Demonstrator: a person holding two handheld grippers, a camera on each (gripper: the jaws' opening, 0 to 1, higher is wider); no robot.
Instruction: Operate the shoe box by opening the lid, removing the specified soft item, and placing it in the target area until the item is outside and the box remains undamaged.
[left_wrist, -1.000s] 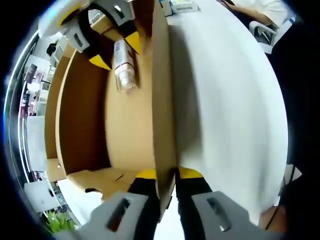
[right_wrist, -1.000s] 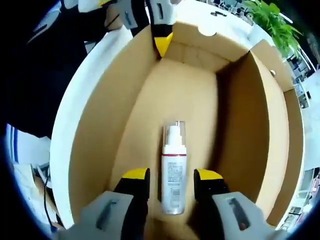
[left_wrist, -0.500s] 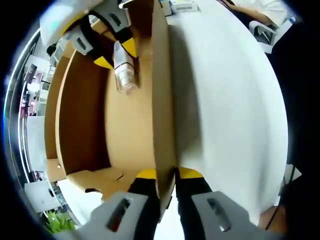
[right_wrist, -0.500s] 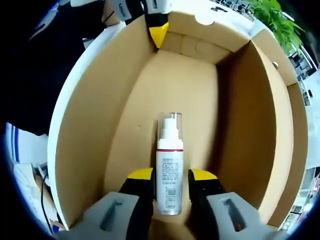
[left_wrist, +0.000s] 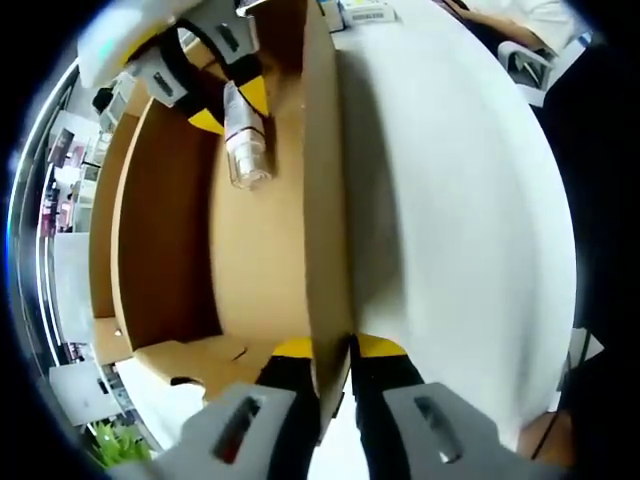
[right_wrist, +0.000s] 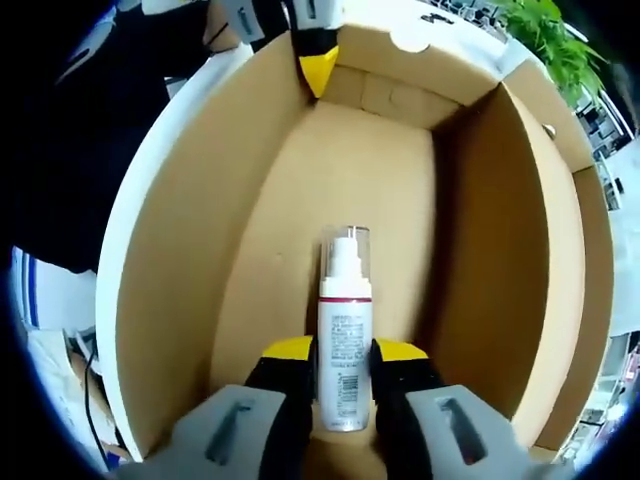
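Note:
The open cardboard shoe box (right_wrist: 180, 250) has a white outside and a brown inside. On its floor lies a white pump bottle (right_wrist: 344, 340) with a clear cap. My right gripper (right_wrist: 342, 350) is shut on the bottle's body, a yellow-tipped finger on each side. In the left gripper view the same bottle (left_wrist: 245, 140) lies far inside the box, with the right gripper (left_wrist: 228, 105) on it. My left gripper (left_wrist: 332, 348) is shut on the box's upright side wall (left_wrist: 325, 220), and its yellow tip shows at that wall's edge (right_wrist: 318, 68) in the right gripper view.
The box stands on a white table (left_wrist: 460, 200). A green plant (right_wrist: 550, 45) is beyond the box's far corner. Small boxes (left_wrist: 365, 12) lie on the table's far part, and a person in white (left_wrist: 520, 20) sits beyond it.
My right gripper's fingers have closed in from either side of the bottle until they grip its body. The left gripper has kept its hold on the wall.

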